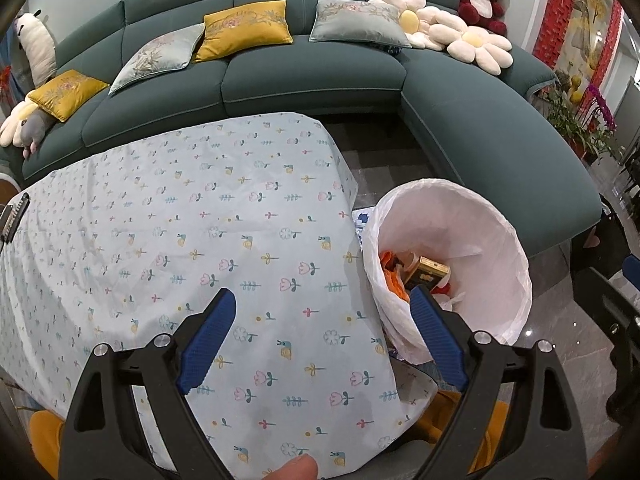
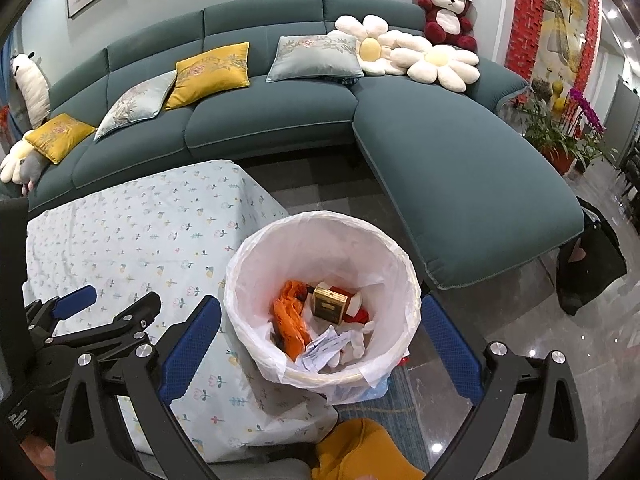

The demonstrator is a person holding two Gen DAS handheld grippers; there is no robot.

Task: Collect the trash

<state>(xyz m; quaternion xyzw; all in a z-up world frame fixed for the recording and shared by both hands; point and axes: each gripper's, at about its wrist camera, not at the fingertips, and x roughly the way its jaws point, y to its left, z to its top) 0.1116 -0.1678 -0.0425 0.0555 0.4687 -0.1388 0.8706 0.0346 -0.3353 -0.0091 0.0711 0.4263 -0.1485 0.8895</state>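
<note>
A round bin lined with a white bag [image 2: 396,256] [image 1: 500,240] stands on the floor beside the table's right end. Inside lie an orange wrapper [image 2: 290,312], a brown-and-gold box [image 2: 330,304] [image 1: 426,274], something red and crumpled white paper [image 2: 326,346]. My right gripper [image 2: 320,320] hangs over the bin, open, nothing between its blue pads [image 2: 192,354]. My left gripper [image 1: 322,304] is open and empty above the flowered tablecloth [image 1: 192,240], its right pad [image 1: 436,336] in front of the bin's edge. In the right wrist view the left gripper [image 2: 76,304] shows at the left.
A teal sectional sofa [image 2: 460,160] with cushions and plush toys curves behind and to the right of the table and bin. Potted plants [image 2: 556,132] stand at the far right. A black bag [image 2: 592,256] sits by the sofa's end. Yellow fabric [image 2: 360,448] lies below.
</note>
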